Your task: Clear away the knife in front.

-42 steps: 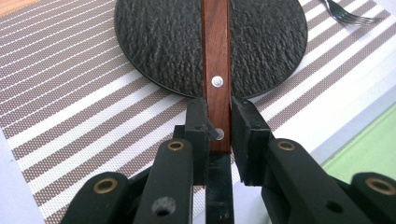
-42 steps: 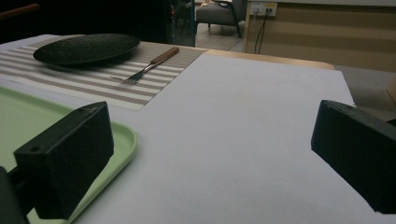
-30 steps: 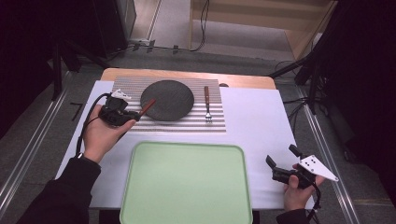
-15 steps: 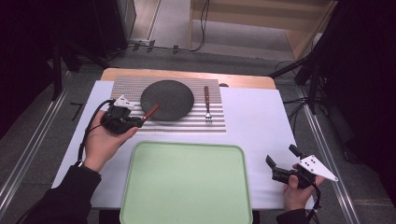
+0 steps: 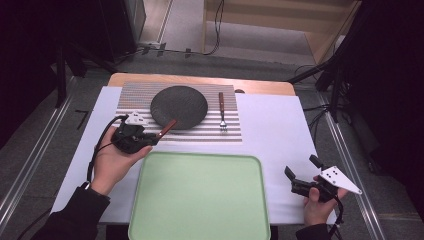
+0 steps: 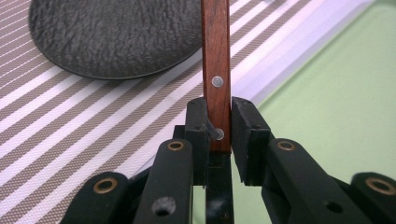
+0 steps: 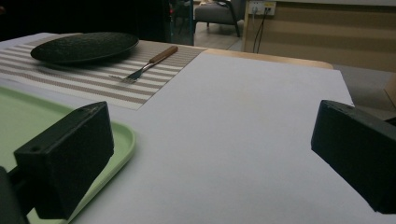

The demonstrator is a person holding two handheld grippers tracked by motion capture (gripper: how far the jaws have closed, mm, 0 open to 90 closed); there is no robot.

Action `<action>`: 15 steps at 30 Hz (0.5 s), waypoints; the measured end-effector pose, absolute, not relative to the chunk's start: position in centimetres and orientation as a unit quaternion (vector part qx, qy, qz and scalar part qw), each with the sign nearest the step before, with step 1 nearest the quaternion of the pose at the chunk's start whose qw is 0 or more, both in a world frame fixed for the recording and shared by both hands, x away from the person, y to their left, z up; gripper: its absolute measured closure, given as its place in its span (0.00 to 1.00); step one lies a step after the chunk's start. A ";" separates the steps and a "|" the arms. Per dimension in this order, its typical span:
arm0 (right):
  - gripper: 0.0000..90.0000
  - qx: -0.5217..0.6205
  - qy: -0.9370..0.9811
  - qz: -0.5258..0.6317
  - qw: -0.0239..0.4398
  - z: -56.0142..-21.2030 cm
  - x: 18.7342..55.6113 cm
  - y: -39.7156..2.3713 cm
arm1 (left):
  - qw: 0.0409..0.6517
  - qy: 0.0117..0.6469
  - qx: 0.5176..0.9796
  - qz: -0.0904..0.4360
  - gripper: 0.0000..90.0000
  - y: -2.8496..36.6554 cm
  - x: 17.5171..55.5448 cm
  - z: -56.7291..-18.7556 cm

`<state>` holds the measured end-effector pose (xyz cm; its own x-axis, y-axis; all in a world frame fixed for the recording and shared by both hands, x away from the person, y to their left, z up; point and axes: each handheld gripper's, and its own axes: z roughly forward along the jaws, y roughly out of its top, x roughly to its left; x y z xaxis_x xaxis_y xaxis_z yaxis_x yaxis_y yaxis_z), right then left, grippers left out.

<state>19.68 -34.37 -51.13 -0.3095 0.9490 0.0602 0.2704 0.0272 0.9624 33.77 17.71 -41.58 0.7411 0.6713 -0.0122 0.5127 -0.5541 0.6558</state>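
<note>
My left gripper (image 5: 152, 137) is shut on the butt end of a wooden-handled utensil (image 5: 167, 127), held just above the striped placemat's near edge. In the left gripper view the riveted handle (image 6: 216, 60) stands between the pads (image 6: 196, 126) and runs up out of the picture; its working end is hidden. The handle points at the dark round plate (image 5: 179, 106). A wooden-handled fork (image 5: 221, 112) lies to the right of the plate. My right gripper (image 5: 300, 165) stands open at the near right, over the white table cover, with nothing between its jaws (image 7: 210, 149).
A pale green tray (image 5: 200, 195) lies at the table's near middle, its corner just right of my left gripper (image 6: 336, 93). The striped placemat (image 5: 135, 95) bears the plate (image 7: 84, 46) and fork (image 7: 149, 63). White cover (image 7: 243, 116) stretches ahead of my right gripper.
My left gripper has moved with the utensil toward the person and the tray's far left corner. The right gripper has stayed where it was.
</note>
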 end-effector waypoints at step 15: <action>0.00 0.479 0.633 0.504 0.339 -51.1 19.7 -34.4 | 0.338 0.322 0.878 0.109 0.86 16.8 31.4 -42.0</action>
